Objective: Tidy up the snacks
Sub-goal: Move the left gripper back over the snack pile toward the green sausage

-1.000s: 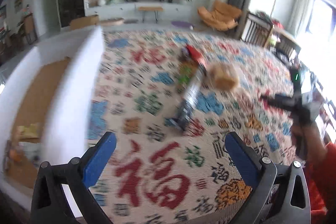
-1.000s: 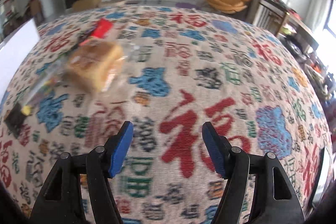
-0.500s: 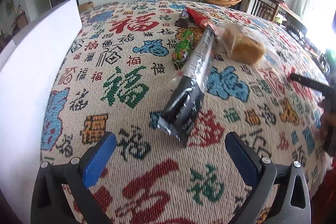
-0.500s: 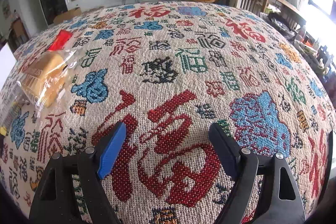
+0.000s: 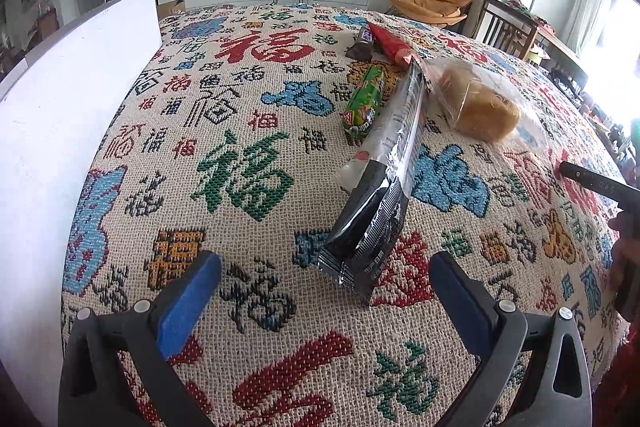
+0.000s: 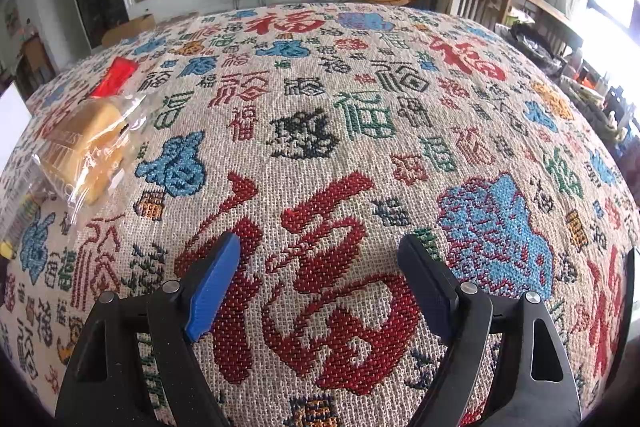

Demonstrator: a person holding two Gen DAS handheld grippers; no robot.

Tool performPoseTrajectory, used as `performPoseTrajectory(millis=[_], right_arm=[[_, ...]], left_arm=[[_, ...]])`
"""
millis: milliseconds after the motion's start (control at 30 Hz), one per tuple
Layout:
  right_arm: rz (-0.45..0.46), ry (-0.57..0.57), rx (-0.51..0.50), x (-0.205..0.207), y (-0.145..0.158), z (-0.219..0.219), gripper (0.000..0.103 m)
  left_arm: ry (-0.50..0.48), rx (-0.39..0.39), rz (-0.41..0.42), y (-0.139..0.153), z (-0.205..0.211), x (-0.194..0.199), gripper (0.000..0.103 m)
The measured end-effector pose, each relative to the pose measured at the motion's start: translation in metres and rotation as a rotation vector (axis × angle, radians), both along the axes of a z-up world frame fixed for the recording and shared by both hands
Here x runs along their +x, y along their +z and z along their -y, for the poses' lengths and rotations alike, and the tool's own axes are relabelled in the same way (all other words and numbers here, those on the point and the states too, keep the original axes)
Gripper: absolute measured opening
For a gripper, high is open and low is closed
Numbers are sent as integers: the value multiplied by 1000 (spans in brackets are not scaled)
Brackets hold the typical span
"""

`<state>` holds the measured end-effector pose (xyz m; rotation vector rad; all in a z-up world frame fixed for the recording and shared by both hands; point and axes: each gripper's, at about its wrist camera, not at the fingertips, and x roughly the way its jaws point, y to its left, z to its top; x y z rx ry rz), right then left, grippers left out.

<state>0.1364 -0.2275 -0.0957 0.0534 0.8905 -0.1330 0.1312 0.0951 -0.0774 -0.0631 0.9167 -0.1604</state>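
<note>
Tablecloth woven with repeated 福 characters. Left gripper gapes wide, holding nothing; the long black-and-silver snack packet, print unreadable, lies just ahead between its fingers. Right gripper likewise wide and empty; bagged bread well to its left.

The left tool is held low with its two blue-padded fingers spread wide and nothing between them. The right tool is likewise spread wide and empty. In the left wrist view, the right tool's dark body and the gripping hand sit off to the left tool's right.
</note>
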Motion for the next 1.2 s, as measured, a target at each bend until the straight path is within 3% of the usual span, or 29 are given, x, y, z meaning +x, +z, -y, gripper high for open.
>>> performPoseTrajectory(millis=[667, 800, 1000, 1200], right_arm=[[0, -1, 0, 0, 0, 0, 84], [0, -2, 0, 0, 0, 0, 84], [0, -2, 0, 0, 0, 0, 84], [0, -3, 0, 0, 0, 1, 84]], left_arm=[[-3, 40, -4, -1, 7, 0, 103], [-9, -29, 8, 1, -1, -2, 103], [3, -246, 39, 4, -30, -4, 103], [1, -241, 39, 4, -28, -4, 102]])
